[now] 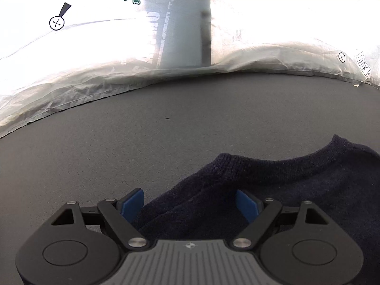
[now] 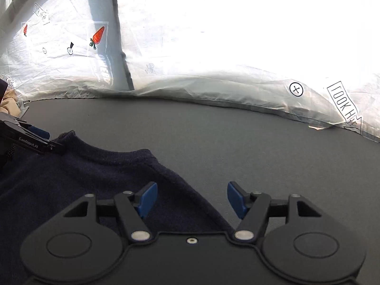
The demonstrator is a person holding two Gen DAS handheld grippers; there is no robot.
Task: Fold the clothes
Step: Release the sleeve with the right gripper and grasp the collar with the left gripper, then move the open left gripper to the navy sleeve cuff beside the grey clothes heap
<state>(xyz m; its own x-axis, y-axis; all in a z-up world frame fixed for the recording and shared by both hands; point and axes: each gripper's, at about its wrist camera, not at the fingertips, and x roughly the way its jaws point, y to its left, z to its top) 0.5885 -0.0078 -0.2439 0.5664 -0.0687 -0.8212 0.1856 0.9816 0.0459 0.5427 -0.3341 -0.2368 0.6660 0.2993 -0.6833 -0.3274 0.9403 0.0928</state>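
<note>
A dark navy knit sweater [image 1: 296, 190] lies flat on the dark grey table [image 1: 118, 142], its neckline facing away from me. My left gripper [image 1: 190, 204] is open, its blue pads [image 1: 131, 204] straddling the sweater's left shoulder edge. In the right wrist view the same sweater [image 2: 83, 178] fills the lower left. My right gripper [image 2: 192, 198] is open over the sweater's right shoulder edge, with the left pad above cloth and the right pad above bare table. The left gripper [image 2: 35, 140] shows at the far left of that view, near the collar.
A white plastic sheet printed with carrots and "LOOK HERE" labels [image 2: 237, 71] hangs behind the table's far edge. A grey post [image 1: 187, 23] stands behind it. A hand [image 2: 9, 104] shows at the left edge of the right wrist view.
</note>
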